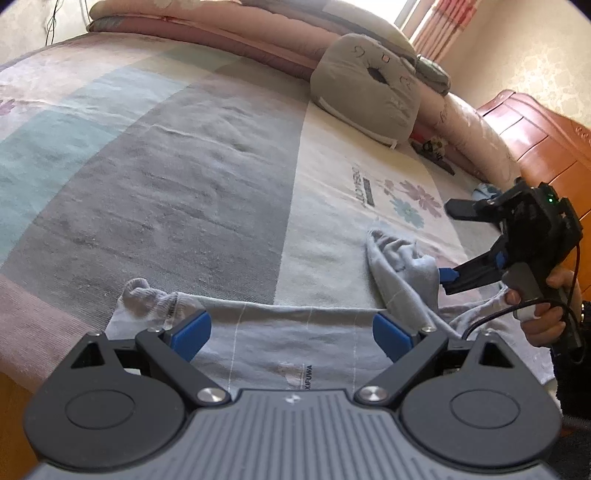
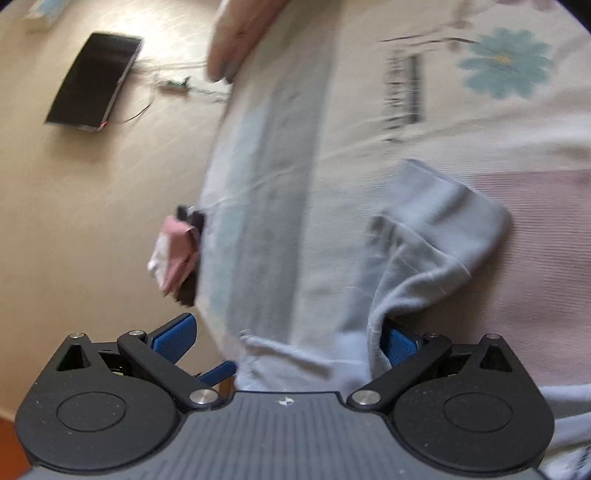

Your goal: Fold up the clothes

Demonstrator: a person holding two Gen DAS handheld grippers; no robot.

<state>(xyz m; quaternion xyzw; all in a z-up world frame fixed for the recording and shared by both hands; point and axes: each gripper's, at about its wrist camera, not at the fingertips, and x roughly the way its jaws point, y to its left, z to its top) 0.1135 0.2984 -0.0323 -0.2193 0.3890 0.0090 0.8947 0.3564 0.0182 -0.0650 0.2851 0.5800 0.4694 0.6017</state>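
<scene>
Grey garment (image 1: 295, 343) at bed (image 1: 184, 184) near edge; plush pillow (image 1: 364, 88) far side. Left gripper (image 1: 291, 334) jaws spread; right gripper (image 1: 448, 243) jaws spread w/ cloth draped over one finger.

The broad grey band of the bedspread (image 1: 177, 177) lies flat and bare ahead of the left gripper (image 1: 291, 332) — open room to pass straight forward. Its 2 blue pads stand wide apart over the pale blue garment (image 1: 295, 332), which spreads along the near edge. To the right the way is crowded: a bunched fold of that garment rises beside the right gripper (image 1: 454, 243), whose jaws are spread. Farther back, a grey cushion (image 1: 365, 88) and rolled pink bedding (image 1: 229, 33) wall off the far side. From the right wrist view — blurred — cloth drapes over 1 pad, and a pink cloth (image 2: 173, 251) hangs at the bed's edge.
</scene>
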